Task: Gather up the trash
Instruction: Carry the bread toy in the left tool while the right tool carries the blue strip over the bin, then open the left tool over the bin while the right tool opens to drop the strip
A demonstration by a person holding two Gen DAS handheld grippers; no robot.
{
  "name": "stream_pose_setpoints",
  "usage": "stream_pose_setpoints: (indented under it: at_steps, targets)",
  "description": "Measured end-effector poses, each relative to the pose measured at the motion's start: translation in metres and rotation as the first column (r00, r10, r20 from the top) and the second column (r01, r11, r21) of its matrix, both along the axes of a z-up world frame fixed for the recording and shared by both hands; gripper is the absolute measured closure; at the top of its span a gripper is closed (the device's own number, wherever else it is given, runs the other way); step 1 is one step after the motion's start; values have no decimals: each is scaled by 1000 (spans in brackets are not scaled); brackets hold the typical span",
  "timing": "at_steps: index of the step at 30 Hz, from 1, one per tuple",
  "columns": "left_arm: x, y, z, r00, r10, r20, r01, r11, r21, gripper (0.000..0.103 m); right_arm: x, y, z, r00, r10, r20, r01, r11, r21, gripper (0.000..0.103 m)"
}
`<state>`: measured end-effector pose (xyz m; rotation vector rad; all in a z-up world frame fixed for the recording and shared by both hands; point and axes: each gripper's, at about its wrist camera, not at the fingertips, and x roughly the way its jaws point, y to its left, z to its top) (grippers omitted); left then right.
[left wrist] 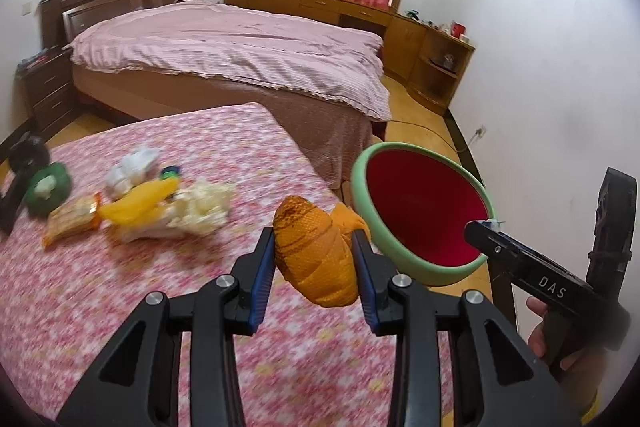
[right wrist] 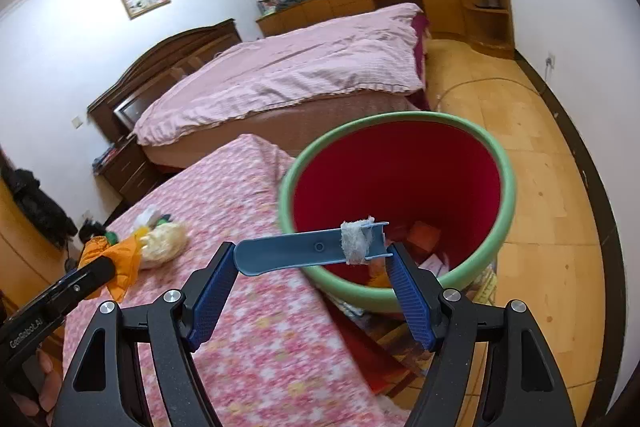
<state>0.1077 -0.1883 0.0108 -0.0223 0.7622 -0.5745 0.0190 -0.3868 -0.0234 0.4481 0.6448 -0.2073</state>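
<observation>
The left gripper is clamped on a crumpled orange mesh bag and holds it above the table, just beside the rim of the bin. The right gripper spans a blue plastic razor end to end, handle tip against one pad and head against the other; a tuft of grey-white lint clings to the head. The razor's head end hangs over the bin mouth, while the handle end is over the table edge.

Procedure, as judged from this position:
1. Carry each item fully past the green rim and over the red interior before releasing.
2. Release one gripper at a time. The two tools are near each other at the bin mouth and could collide.
3. Open the jaws wide. The mesh may snag on the ribbed pads, and the razor is likely to pivot and drop outside the rim if one end frees first.

The bin already contains some scraps, orange among them.

Remaining trash lies in a cluster on the table: snack wrappers, a yellow bag, white crumpled pieces and a green item. The table carries a pink floral cloth. Behind it stands a bed with a pink cover, with wooden cabinets under a curtained window and a tiled floor.
</observation>
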Motion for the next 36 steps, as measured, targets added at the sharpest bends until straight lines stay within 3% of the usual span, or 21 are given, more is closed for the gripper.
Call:
stream_pose_setpoints:
  at_steps: [17,36]
  targets:
    - [42,-96,-30,989,-136,-52,138,990,42,65,19,-69,-30,994,-97,-42,99,992,73,26]
    - [44,-135,-48,976,-209,-64,213,975,71,65,17,-94,-33,991,-131,-13,132,986,98,26]
